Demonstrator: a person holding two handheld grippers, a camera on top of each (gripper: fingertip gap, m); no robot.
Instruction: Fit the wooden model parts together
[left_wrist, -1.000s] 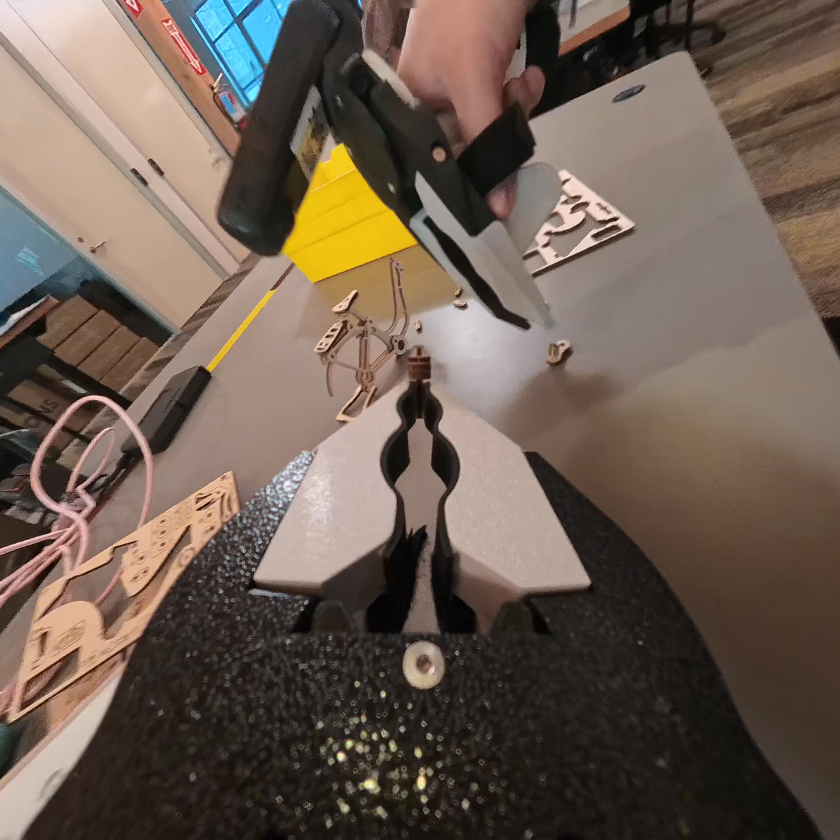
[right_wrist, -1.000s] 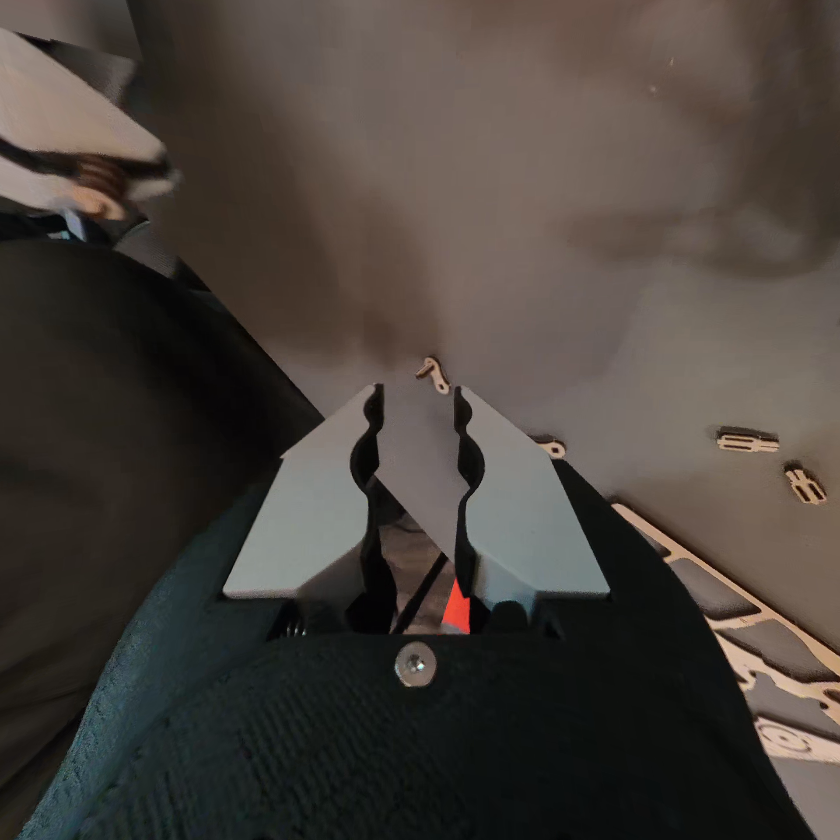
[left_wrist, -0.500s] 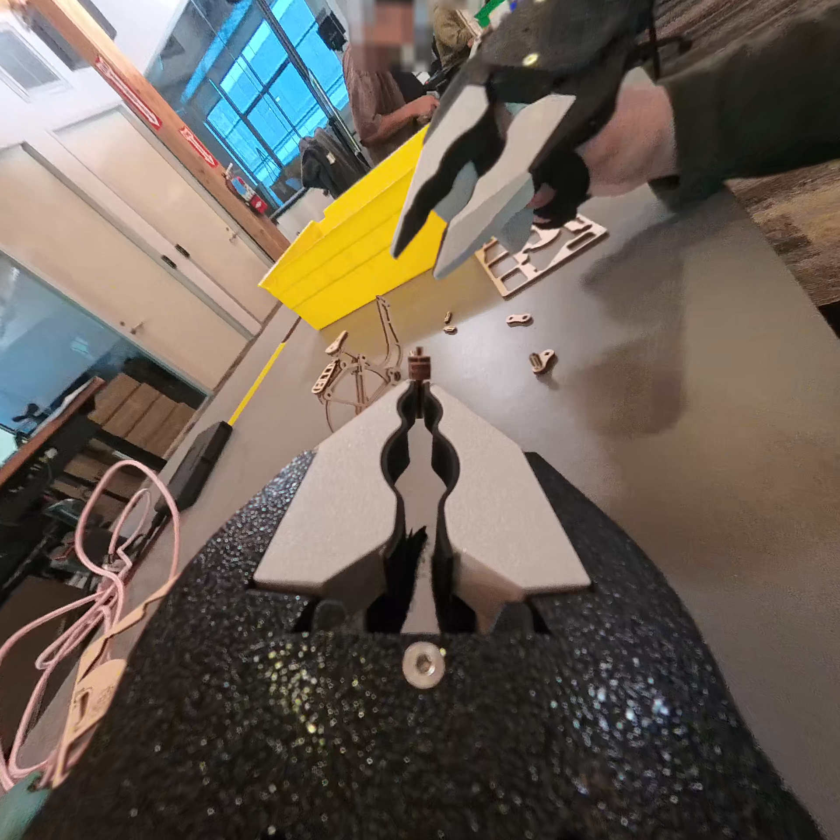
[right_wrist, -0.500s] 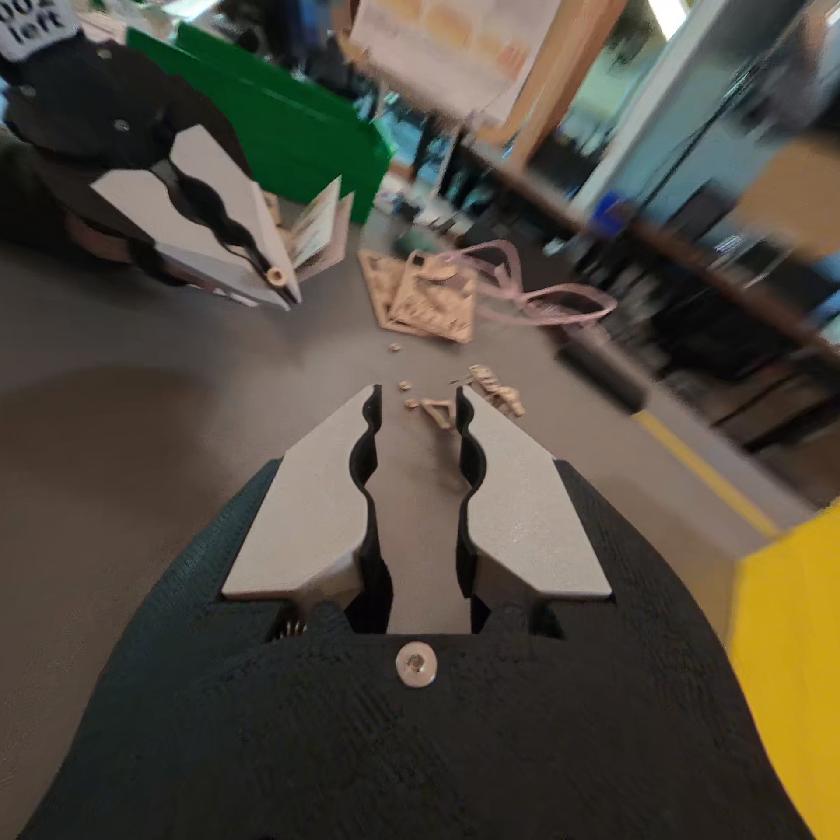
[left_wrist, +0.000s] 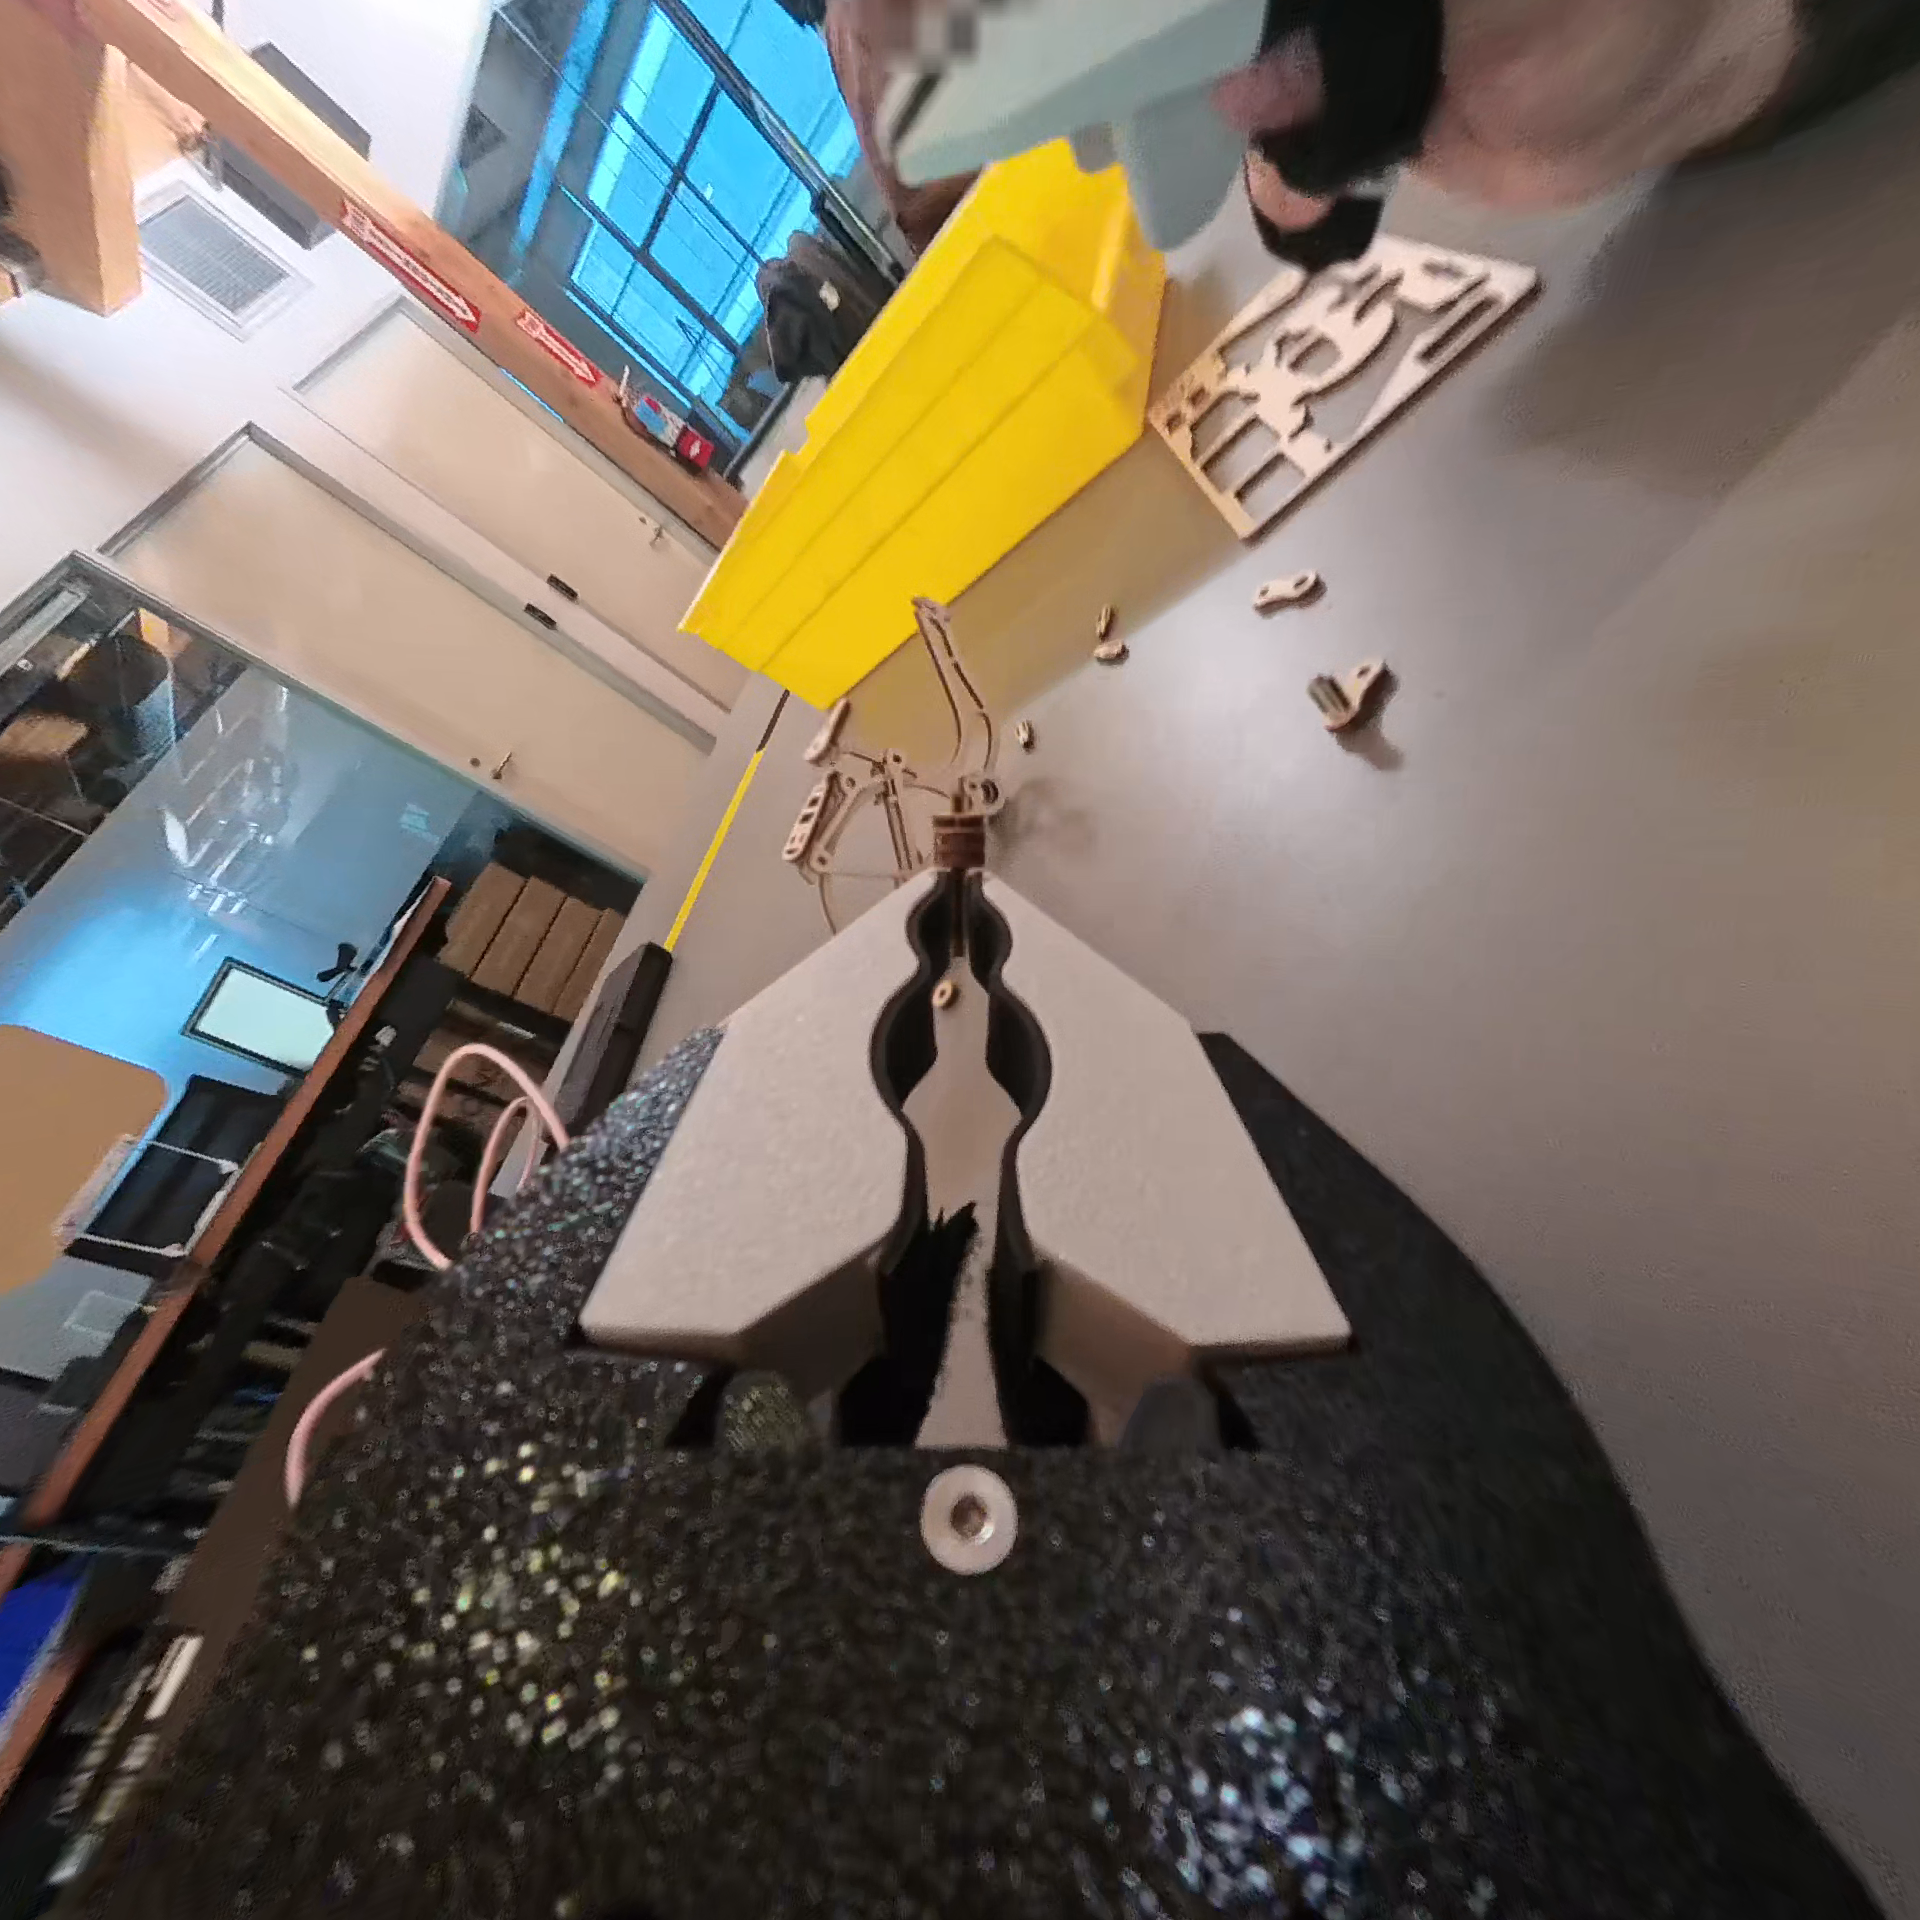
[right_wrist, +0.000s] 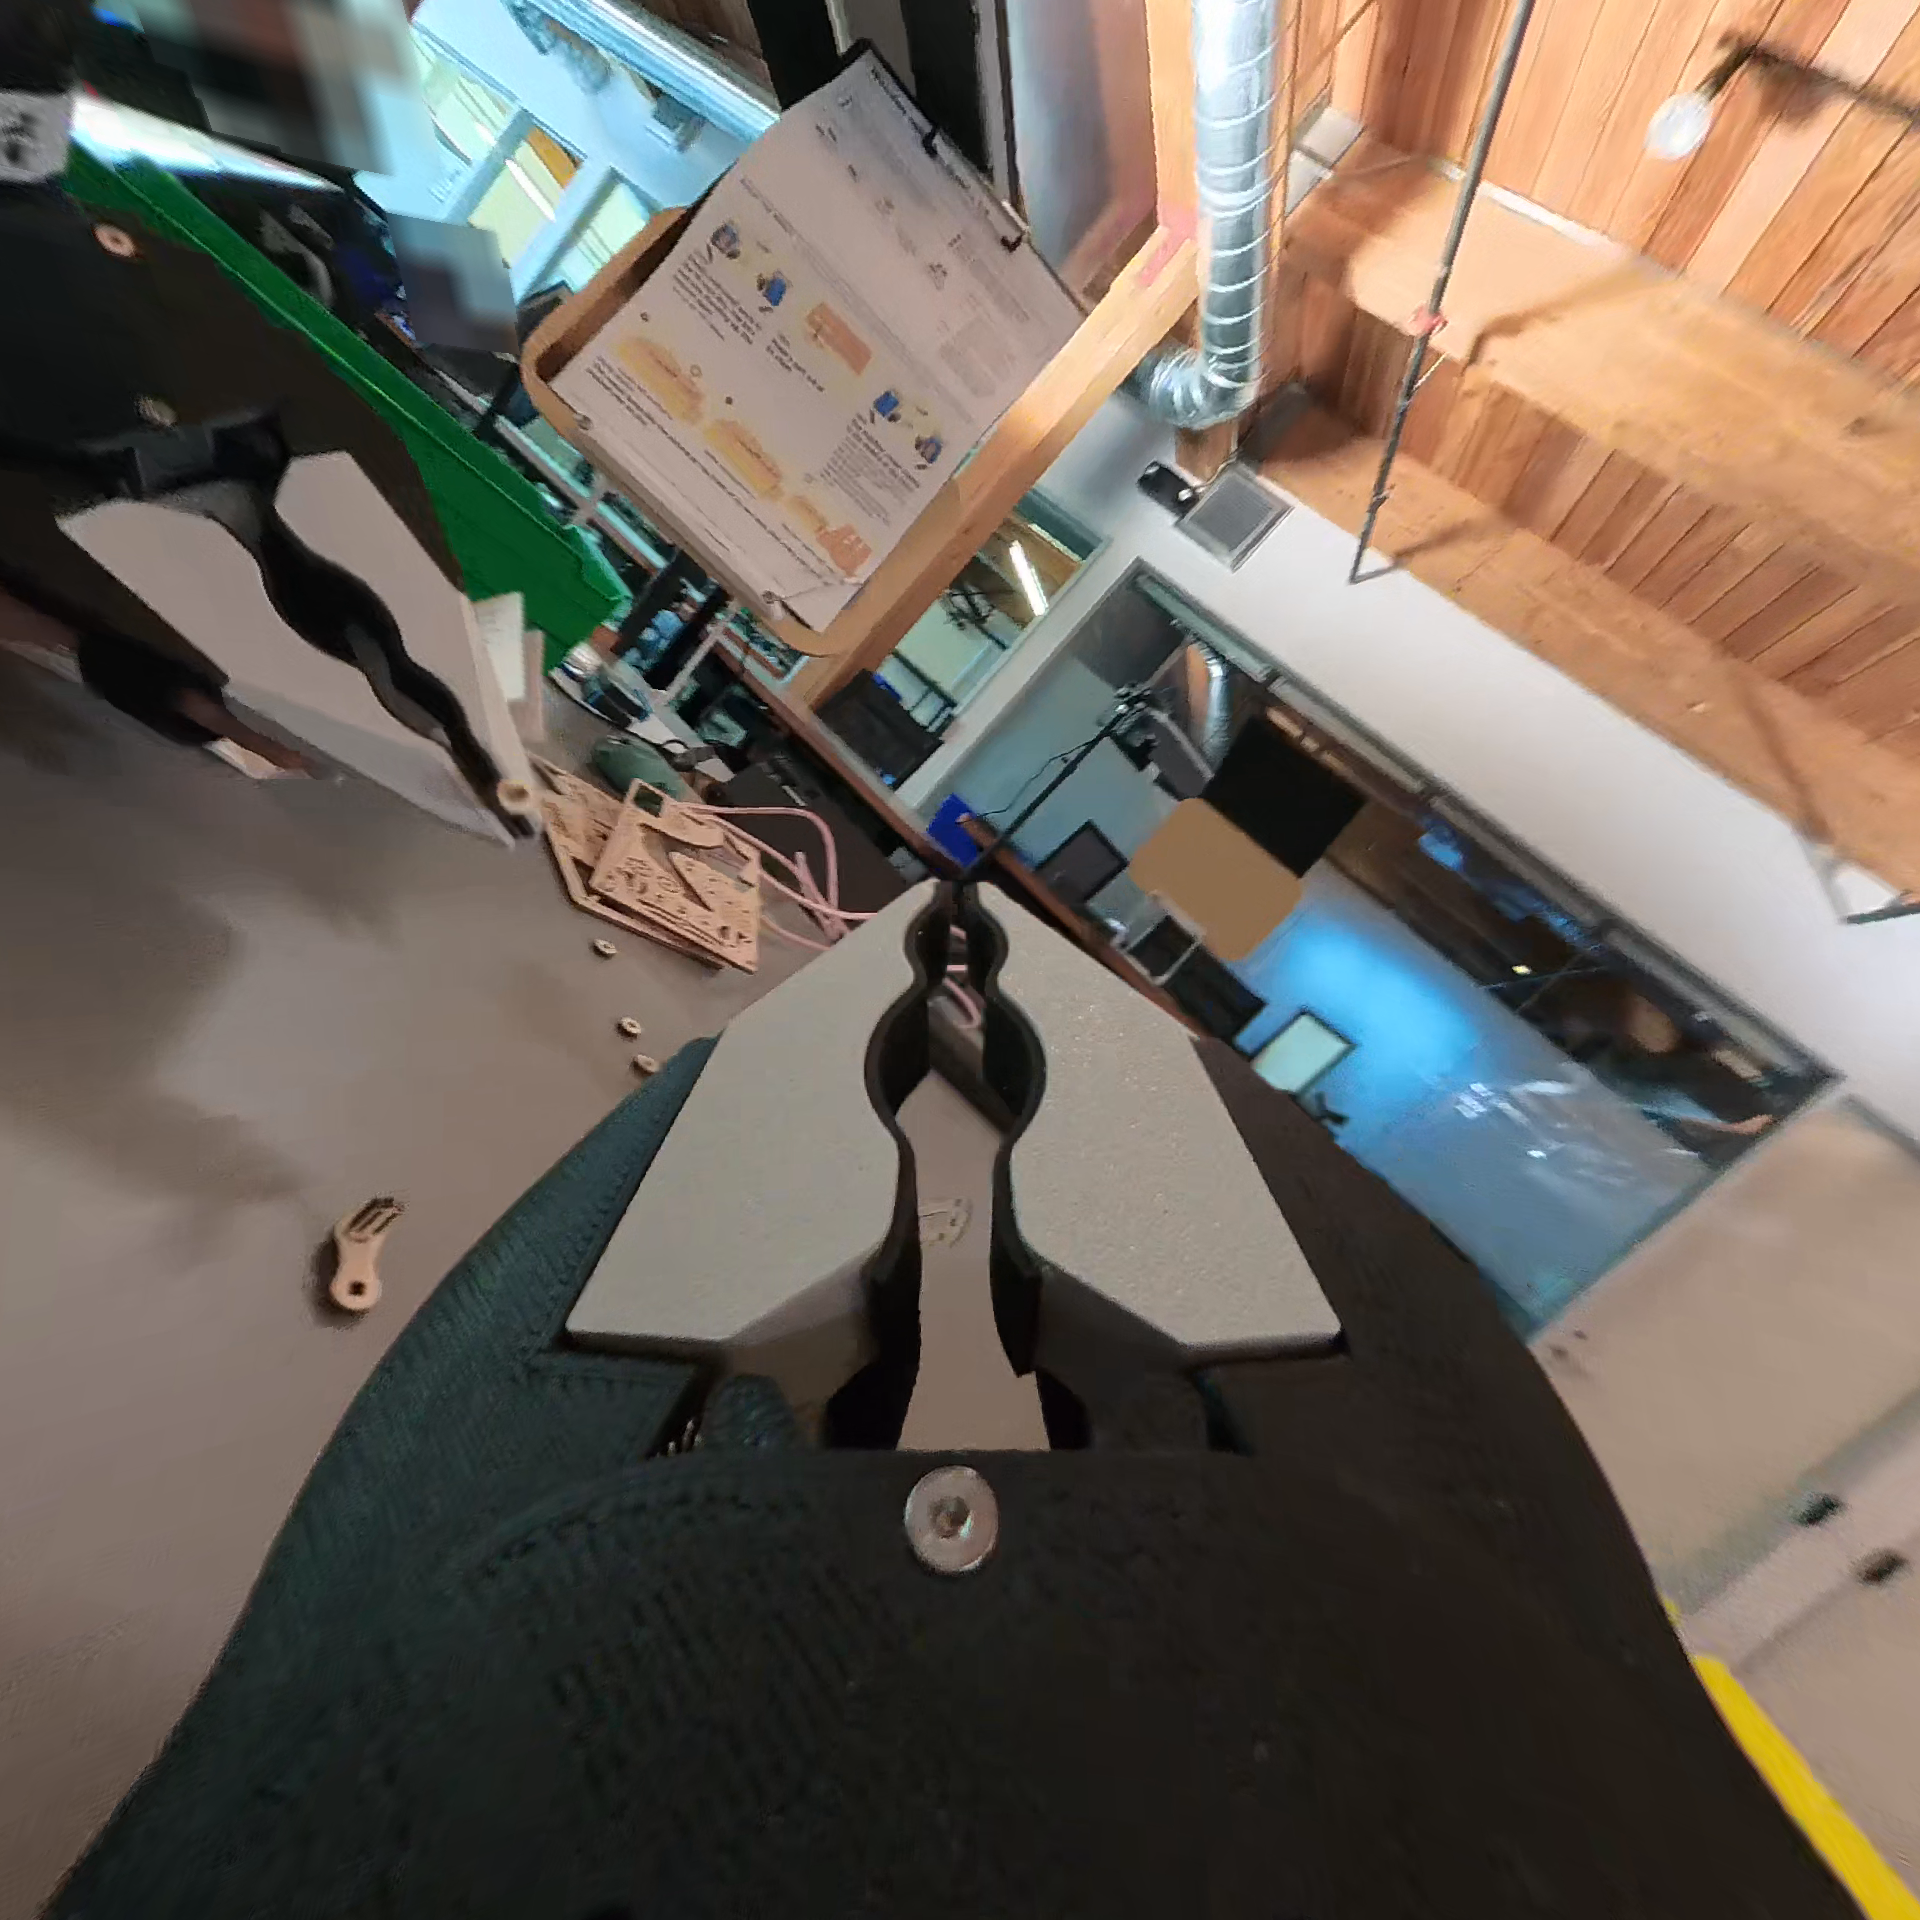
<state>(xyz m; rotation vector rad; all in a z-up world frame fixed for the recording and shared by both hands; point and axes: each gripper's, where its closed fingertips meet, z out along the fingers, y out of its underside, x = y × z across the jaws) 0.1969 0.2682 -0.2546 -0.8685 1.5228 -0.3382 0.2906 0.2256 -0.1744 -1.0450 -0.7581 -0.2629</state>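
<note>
Now left gripper (left_wrist: 958, 878) pinching wooden spool (left_wrist: 960, 840) at tips; right gripper (right_wrist: 951, 902) pressed together, empty.

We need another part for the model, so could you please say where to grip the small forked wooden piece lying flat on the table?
Probably its narrow waist, between fork and eyelet: the forked piece lies flat on the table, so come from above, closing across its long edges.

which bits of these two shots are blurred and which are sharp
Left wrist view: the right gripper at top smears with motion; the left gripper and its small wooden part look crisp. Right wrist view: the wood-panelled background is streaked; the right gripper stays sharp.
</note>
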